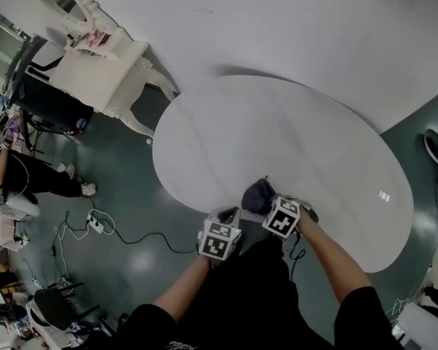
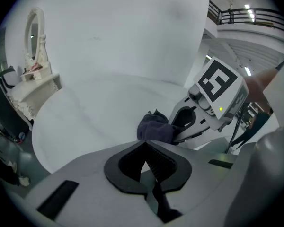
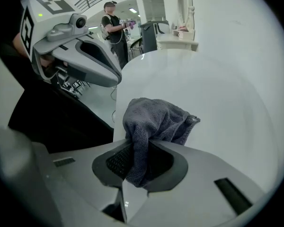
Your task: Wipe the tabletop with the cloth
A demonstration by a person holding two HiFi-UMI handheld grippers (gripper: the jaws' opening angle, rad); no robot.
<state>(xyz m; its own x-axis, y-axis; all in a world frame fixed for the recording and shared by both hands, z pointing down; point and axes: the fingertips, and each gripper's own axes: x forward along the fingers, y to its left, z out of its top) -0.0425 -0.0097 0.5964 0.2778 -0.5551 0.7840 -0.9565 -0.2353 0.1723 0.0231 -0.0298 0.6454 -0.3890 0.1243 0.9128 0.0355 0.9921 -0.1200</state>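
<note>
A white oval tabletop (image 1: 292, 144) fills the middle of the head view. A dark grey cloth (image 1: 258, 195) lies bunched at its near edge. My right gripper (image 1: 269, 208) is shut on the cloth (image 3: 154, 122), whose fold runs down between the jaws in the right gripper view. My left gripper (image 1: 226, 221) hangs just off the table's near edge, to the left of the right one, shut with nothing in it. From the left gripper view the cloth (image 2: 154, 127) shows beside the right gripper (image 2: 180, 126), ahead of my left gripper (image 2: 144, 167).
A white dressing table with an oval mirror (image 1: 95, 46) stands at the far left, next to the tabletop. Cables and a power strip (image 1: 95, 223) lie on the green floor at left. A person (image 3: 114, 25) stands far off. A white backdrop wall (image 1: 277, 20) rises behind the table.
</note>
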